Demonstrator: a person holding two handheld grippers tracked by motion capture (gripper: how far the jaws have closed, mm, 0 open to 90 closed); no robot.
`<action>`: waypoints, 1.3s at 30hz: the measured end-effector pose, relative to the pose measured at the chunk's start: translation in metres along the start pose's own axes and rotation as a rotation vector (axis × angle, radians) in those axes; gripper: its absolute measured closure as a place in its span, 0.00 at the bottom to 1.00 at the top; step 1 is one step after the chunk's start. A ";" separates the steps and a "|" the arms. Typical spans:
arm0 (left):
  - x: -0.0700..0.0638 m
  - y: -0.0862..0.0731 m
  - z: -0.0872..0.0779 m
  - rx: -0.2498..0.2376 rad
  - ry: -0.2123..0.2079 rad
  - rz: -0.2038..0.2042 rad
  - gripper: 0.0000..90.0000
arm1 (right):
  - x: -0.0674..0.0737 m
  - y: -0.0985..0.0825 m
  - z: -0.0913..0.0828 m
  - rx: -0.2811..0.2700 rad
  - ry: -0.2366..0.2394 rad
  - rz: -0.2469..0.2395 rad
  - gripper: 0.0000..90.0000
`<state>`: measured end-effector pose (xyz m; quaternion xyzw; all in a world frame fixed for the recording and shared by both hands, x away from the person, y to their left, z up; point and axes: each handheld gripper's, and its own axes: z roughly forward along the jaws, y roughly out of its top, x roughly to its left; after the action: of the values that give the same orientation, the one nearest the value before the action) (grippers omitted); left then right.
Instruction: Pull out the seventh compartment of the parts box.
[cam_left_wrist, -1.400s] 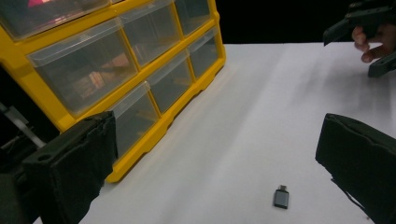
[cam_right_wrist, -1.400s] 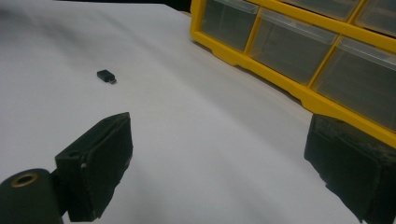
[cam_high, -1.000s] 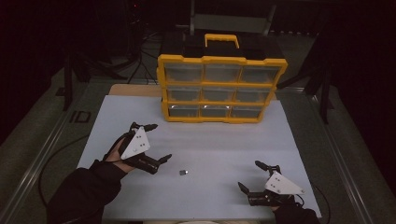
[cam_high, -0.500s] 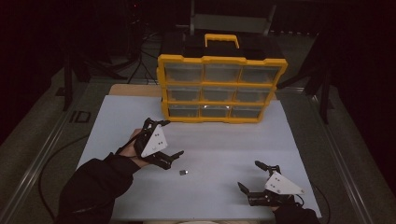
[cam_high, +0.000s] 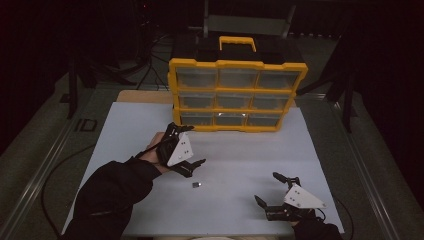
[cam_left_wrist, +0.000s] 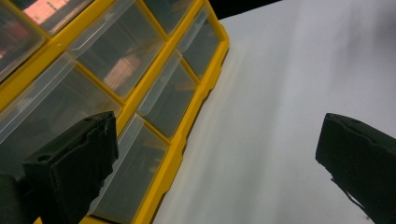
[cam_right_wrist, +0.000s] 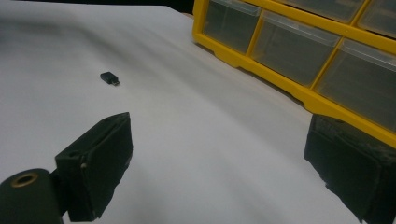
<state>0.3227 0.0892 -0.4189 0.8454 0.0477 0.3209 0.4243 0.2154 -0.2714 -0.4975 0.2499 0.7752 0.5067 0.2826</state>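
Note:
A yellow drawer organizer (cam_high: 237, 95) with clear drawers stands at the back of the white table top (cam_high: 130, 125). A small black adapter-like piece (cam_high: 196, 184) lies on the sheet in front of it. My left gripper (cam_high: 195, 145) is held open just above and behind that piece, close to the organizer's lower left corner, with nothing between its jaws. The left gripper view looks past the open left gripper (cam_left_wrist: 219, 154) at the organizer's drawers (cam_left_wrist: 154, 93). My right gripper (cam_high: 266, 187) rests open near the front right. In the right gripper view the black piece (cam_right_wrist: 109, 78) lies far ahead of the right gripper (cam_right_wrist: 219, 158).
The organizer (cam_right_wrist: 289, 79) has a black and yellow carry handle (cam_high: 237, 42) on top. A metal rail (cam_high: 55, 150) runs along the table's left side. Bare white sheet (cam_high: 250, 155) lies between the two grippers.
My left gripper has moved right and forward, toward the organizer's lower left drawers. The right gripper and the black piece have stayed put.

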 end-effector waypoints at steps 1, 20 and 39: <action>0.000 0.001 0.002 0.004 -0.002 0.011 0.00 | 0.000 0.000 0.000 0.000 0.000 0.000 0.09; 0.007 0.003 0.036 0.032 0.052 0.123 0.00 | 0.000 0.000 0.000 -0.004 0.004 0.004 0.09; 0.014 -0.001 0.068 0.083 0.077 0.241 0.00 | 0.000 0.000 0.000 -0.006 0.006 0.004 0.09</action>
<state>0.3738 0.0477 -0.4419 0.8488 -0.0249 0.3996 0.3453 0.2151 -0.2715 -0.4969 0.2490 0.7741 0.5102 0.2800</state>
